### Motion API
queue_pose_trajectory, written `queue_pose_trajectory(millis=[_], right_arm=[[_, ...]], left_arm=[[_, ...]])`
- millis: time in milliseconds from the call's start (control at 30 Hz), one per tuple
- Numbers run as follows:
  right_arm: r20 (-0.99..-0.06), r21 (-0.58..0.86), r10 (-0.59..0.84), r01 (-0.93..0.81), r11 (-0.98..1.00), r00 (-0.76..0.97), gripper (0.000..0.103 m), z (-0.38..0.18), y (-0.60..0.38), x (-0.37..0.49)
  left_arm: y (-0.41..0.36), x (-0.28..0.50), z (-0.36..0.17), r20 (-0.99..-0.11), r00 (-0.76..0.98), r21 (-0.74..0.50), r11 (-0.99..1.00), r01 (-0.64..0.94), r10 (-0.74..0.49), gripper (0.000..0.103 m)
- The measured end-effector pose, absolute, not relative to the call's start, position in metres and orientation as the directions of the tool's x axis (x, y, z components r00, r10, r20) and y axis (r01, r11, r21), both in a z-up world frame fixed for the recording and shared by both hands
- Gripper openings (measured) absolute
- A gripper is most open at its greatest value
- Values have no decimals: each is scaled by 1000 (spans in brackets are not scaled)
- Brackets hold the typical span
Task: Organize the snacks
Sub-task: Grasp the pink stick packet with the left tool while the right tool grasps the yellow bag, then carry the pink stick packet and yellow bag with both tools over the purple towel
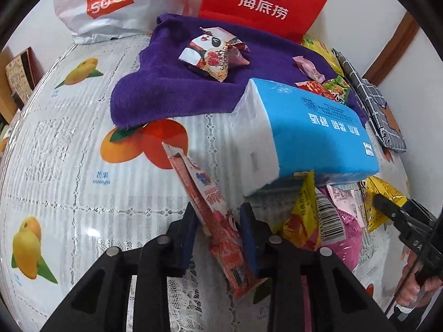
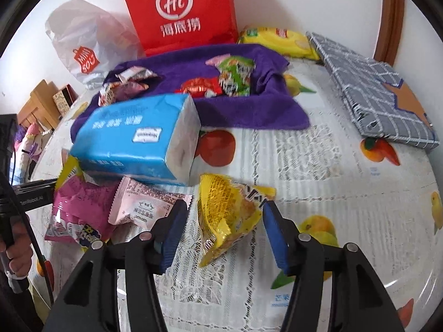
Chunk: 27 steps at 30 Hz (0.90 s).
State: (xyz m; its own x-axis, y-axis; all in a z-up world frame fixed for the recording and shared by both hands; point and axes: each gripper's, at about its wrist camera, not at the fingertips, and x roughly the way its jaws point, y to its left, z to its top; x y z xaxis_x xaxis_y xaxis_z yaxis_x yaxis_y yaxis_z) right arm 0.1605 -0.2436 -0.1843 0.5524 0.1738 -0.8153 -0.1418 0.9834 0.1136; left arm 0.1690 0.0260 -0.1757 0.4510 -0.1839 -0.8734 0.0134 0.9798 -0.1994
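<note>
Fruit-print tablecloth [image 1: 63, 149] under a lace overlay, white wall behind.

Item: my left gripper [image 1: 218, 238], bottom centre of its view, blue pads pinching a long red snack stick packet [image 1: 218, 221] that slants up and to the left.

Item: my right gripper [image 2: 225, 229], bottom centre of its view, fingers spread wide either side of a yellow snack bag [image 2: 227, 215] lying on the cloth; neither pad clearly touches it.

Item: pink snack packets [image 2: 110, 207], lower left of the right view, partly under the blue tissue pack [image 2: 138, 135].

Item: purple towel [image 2: 227, 110], mid-frame beyond the tissues, carrying several small wrapped snacks [image 2: 235, 74].

Item: grey checked pouch [image 2: 373, 96], upper right.

Item: red paper bag [image 2: 180, 11] and white plastic bag [image 2: 83, 38], upper frame, against the wall.
</note>
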Motion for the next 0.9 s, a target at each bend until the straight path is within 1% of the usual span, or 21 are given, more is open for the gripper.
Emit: queue_pose_trajectory(millis=[33,100,133,167,200,300,567,900], right_arm=[[-819,111,170,-140,984,547,56,-188,-242,162],[-829,100,156,-133,986,537,55,-194,-239,165],[-833,99,154,-131,986,532,49,-196,-238,167],[-830,93,149,-130,987,537,47,-197,-237,167],[-828,88,145,-130,988,542,42,-196,-237,166],[-818,91,151,-135,987,555,38,-190,-238,163],[-787,81,137,-119,990,601,37,-165,-244,150],[-735,68,135,-126,990,665,37,-122,-234,131]], left_arm=[[25,169,-176,-872,456,-193,981,16,-179,30],[24,169,-176,-869,462,-189,982,19,-177,26],[25,169,-176,-868,461,-196,980,21,-184,24],[27,170,-177,-866,459,-213,977,19,-197,22],[29,170,-176,-865,457,-223,975,16,-205,21],[35,170,-174,-861,464,-231,973,4,-206,19],[48,158,-158,-838,503,-251,968,-10,-212,18],[50,141,-126,-796,558,-275,961,8,-233,18]])
